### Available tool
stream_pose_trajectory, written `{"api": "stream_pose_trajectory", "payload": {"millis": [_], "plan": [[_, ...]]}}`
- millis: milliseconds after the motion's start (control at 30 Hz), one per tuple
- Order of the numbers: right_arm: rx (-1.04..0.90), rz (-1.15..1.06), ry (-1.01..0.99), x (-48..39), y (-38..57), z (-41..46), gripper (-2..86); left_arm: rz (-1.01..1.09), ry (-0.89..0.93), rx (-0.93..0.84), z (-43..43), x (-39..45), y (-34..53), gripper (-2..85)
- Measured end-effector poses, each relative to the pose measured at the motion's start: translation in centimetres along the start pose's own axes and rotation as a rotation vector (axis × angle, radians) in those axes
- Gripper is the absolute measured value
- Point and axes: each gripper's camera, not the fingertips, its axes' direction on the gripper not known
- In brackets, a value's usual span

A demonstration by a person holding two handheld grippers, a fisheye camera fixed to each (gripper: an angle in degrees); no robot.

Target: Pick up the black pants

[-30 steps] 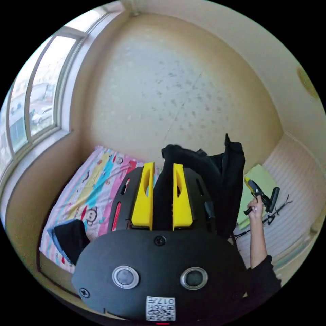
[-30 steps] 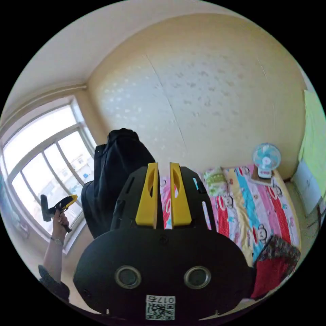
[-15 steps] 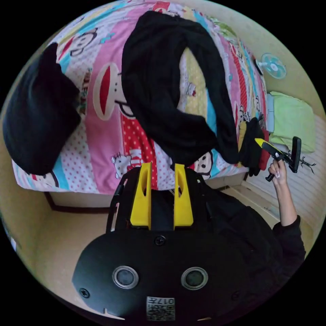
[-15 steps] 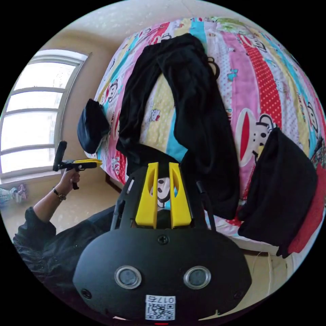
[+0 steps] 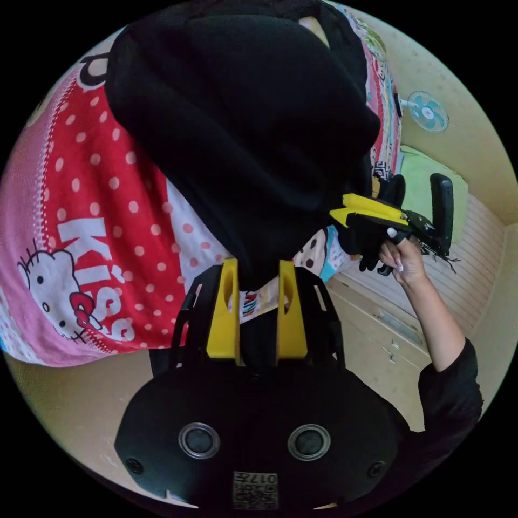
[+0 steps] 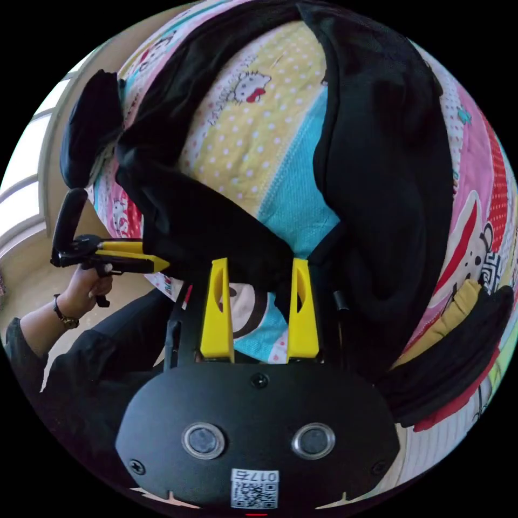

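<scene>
The soft, matte black pants (image 6: 377, 178) lie draped in an arch on the bed's cartoon-printed quilted cover (image 6: 259, 145). The left hand-held gripper (image 5: 258, 272) has its yellow jaws parted around a fabric edge; the right hand-held gripper (image 6: 259, 270) is spread at the waistband

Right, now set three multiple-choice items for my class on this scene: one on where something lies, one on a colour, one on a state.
1. Where do the black pants lie?
A on the floor
B on the patterned bed sheet
C over a chair

2. What colour are the jaws of the right gripper?
A yellow
B green
C white

3. How does the right gripper stand?
A shut on a pillow
B open
C shut tight on nothing

Key: 1 B, the pants spread across the sheet; 2 A, both jaws are yellow; 3 B, a wide gap shows between the jaws.
</scene>
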Motion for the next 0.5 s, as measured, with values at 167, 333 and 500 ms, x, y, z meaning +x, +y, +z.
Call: {"api": "stream_pose_trajectory", "payload": {"millis": [167,333,500], "plan": [[-0.042,-0.048,-0.247,0.3,4.3,-0.5,4.9,0.077,0.221,-0.165,-2.4,-3.0,0.4,2.6],[-0.091,-0.313,-0.310,-4.0,13.1,-0.4,4.7,0.232,0.122,-0.269,-7.3,-7.1,7.4,2.0],[-0.095,-0.165,-0.459,-0.6,17.7,-0.6,7.5,-0.135,0.321,-0.006,-9.2,-14.3,12.9,5.6]]}}
